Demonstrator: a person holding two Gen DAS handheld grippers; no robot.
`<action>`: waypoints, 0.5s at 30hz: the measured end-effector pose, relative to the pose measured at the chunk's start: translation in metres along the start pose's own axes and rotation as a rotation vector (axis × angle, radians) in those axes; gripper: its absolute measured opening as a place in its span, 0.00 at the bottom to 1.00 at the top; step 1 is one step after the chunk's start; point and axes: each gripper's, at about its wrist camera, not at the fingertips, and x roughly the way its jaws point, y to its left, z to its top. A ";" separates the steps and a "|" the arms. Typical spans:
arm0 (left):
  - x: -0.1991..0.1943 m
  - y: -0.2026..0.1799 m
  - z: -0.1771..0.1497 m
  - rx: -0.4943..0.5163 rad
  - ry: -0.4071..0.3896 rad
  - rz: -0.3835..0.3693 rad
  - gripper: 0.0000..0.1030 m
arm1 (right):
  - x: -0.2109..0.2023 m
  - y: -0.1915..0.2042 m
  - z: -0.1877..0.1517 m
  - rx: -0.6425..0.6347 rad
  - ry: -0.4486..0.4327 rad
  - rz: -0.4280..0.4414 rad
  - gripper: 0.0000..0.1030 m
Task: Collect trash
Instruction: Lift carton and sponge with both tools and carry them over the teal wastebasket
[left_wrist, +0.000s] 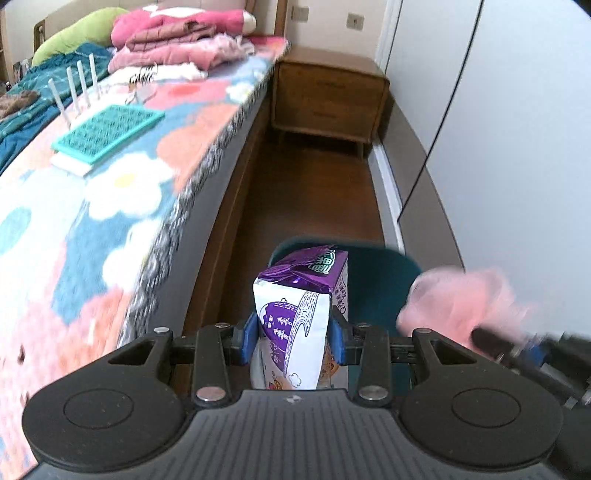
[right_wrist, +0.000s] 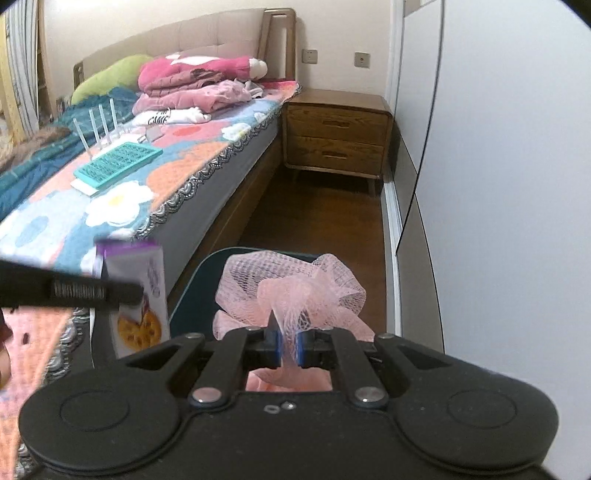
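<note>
My left gripper (left_wrist: 294, 341) is shut on a purple and white snack box (left_wrist: 301, 310) and holds it upright over a dark teal bin (left_wrist: 380, 280) on the floor. The box also shows in the right wrist view (right_wrist: 138, 299), at the left beside the bin (right_wrist: 192, 295). My right gripper (right_wrist: 289, 345) is shut on a pink foam fruit net (right_wrist: 291, 288) and holds it above the bin. The net appears blurred at the right of the left wrist view (left_wrist: 461, 299).
A bed with a flowered blanket (right_wrist: 147, 184) runs along the left, bearing a teal tray (right_wrist: 118, 164), a white router and folded pink clothes (right_wrist: 195, 85). A wooden nightstand (right_wrist: 336, 133) stands at the far end. White wardrobe doors (right_wrist: 498, 184) line the right. A strip of wood floor (right_wrist: 325, 221) lies between.
</note>
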 end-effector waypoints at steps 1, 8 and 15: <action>0.004 -0.001 0.007 -0.001 -0.013 -0.003 0.37 | 0.006 0.001 0.003 -0.009 0.001 0.001 0.06; 0.043 -0.009 0.031 -0.005 -0.045 0.008 0.37 | 0.046 0.000 0.013 -0.050 0.037 0.001 0.06; 0.101 -0.025 0.014 0.081 0.030 0.030 0.37 | 0.090 0.014 0.000 -0.122 0.127 0.028 0.06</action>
